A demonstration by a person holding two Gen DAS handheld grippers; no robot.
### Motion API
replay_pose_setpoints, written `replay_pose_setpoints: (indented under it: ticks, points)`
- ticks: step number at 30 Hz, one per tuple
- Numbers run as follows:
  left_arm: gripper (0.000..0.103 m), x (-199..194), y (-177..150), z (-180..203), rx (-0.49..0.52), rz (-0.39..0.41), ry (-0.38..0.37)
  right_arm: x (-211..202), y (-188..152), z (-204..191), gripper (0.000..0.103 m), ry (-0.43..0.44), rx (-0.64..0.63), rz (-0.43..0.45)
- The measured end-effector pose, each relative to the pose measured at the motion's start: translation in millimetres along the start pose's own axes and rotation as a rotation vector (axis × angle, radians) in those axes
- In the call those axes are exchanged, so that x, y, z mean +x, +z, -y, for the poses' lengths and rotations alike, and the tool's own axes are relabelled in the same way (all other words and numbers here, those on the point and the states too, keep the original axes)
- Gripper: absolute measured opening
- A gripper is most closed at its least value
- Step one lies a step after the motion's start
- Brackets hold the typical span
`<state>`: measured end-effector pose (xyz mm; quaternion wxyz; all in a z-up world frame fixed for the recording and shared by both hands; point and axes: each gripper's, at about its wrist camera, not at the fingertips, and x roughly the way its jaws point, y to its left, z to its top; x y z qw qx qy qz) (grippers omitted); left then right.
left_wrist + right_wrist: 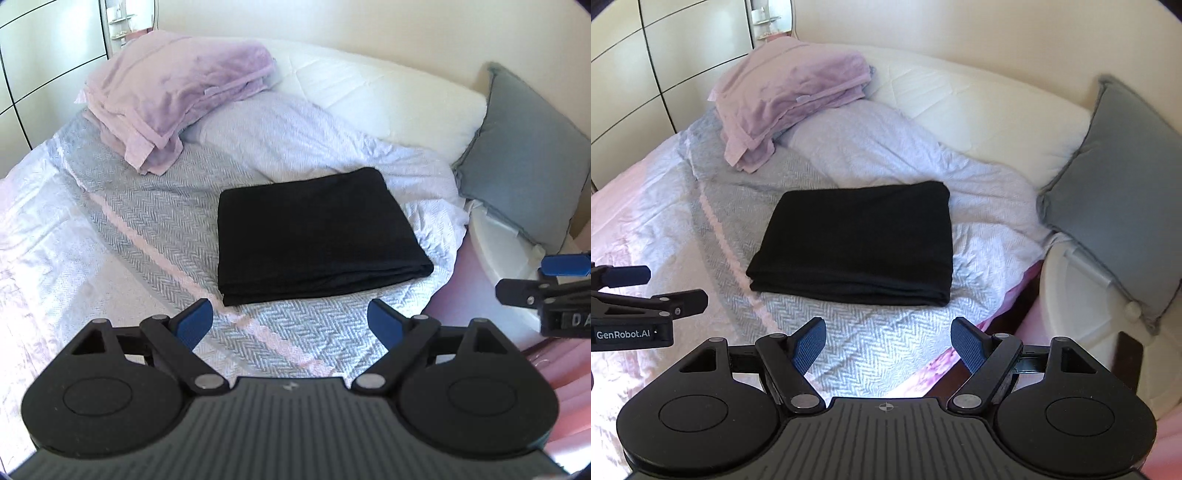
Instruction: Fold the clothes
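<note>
Grippers: left gripper [290,319] and right gripper [888,338] both hover above the near bed edge, jaws spread wide, holding nothing.
Surface: bed [155,221] with grey herringbone cover; lilac bedding pile [177,96] at far left, grey cushion [524,155] at right.
Garment: black garment [314,232] folded into a flat rectangle mid-bed, just beyond both grippers, long axis left-right.

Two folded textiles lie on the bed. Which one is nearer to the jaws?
The black folded cloth, lying flat just ahead of both grippers. The folded lilac fabric pile sits farther back, up on the pillow.
</note>
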<state>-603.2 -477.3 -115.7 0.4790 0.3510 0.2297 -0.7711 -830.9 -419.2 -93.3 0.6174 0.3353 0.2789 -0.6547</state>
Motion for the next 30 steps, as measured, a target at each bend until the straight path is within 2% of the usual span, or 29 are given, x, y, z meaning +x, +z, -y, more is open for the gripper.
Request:
replay_pose_setpoints:
  ticks: [7, 12, 25, 30]
  points:
    - [0.089, -14, -4, -17, -0.008, 0.022, 0.002, -13, 0, -35, 0.078, -0.038, -0.022, 0.027]
    - [0.089, -17, -5, -20, -0.005, 0.026, 0.013, -14, -2, -44, 0.078, -0.044, -0.025, 0.026]
    - [0.089, -9, -6, -7, 0.002, -0.003, 0.029, -4, -3, -29, 0.078, -0.026, 0.001, 0.006]
    - [0.089, -8, -6, -1, -0.011, 0.02, 0.037, -1, -4, -22, 0.078, -0.023, 0.001, -0.002]
